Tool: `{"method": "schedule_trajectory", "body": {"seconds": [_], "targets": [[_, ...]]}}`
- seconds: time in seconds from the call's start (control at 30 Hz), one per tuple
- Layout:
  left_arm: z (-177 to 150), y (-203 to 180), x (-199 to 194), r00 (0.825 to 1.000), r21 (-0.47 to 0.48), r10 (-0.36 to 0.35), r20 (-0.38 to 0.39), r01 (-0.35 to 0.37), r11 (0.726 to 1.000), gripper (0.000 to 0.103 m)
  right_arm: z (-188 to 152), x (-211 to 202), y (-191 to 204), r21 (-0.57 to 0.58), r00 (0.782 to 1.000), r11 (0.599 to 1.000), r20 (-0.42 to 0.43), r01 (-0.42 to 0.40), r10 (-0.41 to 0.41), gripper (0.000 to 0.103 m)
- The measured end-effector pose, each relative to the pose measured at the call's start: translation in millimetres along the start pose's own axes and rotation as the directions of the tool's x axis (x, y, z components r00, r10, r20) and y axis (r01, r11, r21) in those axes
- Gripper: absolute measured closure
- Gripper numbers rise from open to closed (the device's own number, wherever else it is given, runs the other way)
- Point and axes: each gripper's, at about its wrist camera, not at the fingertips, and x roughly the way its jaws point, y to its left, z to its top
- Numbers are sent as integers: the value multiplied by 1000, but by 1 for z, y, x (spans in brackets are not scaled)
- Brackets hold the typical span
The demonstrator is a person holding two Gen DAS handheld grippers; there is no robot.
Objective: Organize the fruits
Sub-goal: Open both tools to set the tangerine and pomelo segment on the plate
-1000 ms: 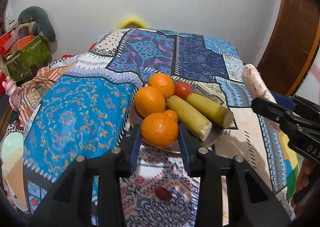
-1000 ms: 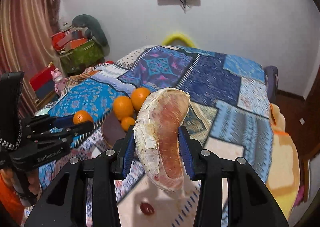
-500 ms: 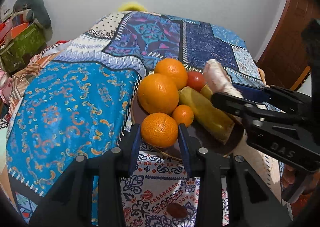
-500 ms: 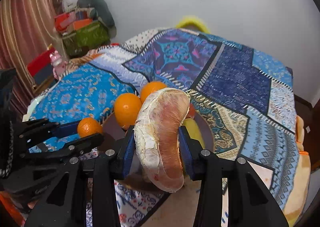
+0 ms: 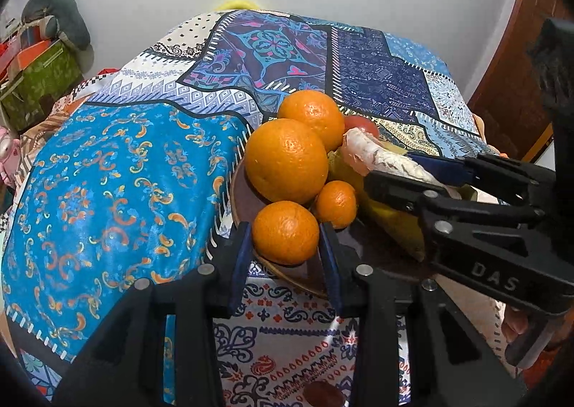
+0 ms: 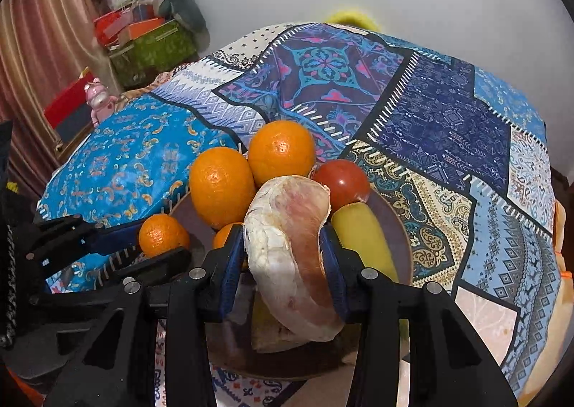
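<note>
A brown plate on the patchwork cloth holds two big oranges, a small orange, a red tomato and yellow-green cane pieces. My left gripper is shut on an orange over the plate's near rim. My right gripper is shut on a peeled pinkish pomelo wedge and holds it above the cane pieces in the plate. The wedge also shows in the left wrist view, as does the right gripper.
The patchwork cloth covers the whole table. A small dark brown fruit lies on the cloth near the front edge. Boxes and a grey cushion are stacked at the back left by a curtain. A wooden door is at the right.
Both grippers have moved forward to the plate. The orange now hangs over the near rim, and the pomelo wedge has come in over the cane pieces.
</note>
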Motion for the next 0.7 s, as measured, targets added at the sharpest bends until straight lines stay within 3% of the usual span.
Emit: {"method": "schedule_trajectory", "body": {"seconds": [0.1,0.3,0.7], "targets": [[0,0,0,1000,-7,-5,-14,5,1000,60,-5,-2,-3,8,1000,1000,-5,5,-5,59],[-4,-2,-13,1000,-13,-6,-8,6,1000,59,-12,-19,-3,13,1000,1000,9,15,-15,58],[-12,-11,-87,996,8,25,90,-26,1000,59,-27,-93,5,15,992,998,115,53,-55,52]]}}
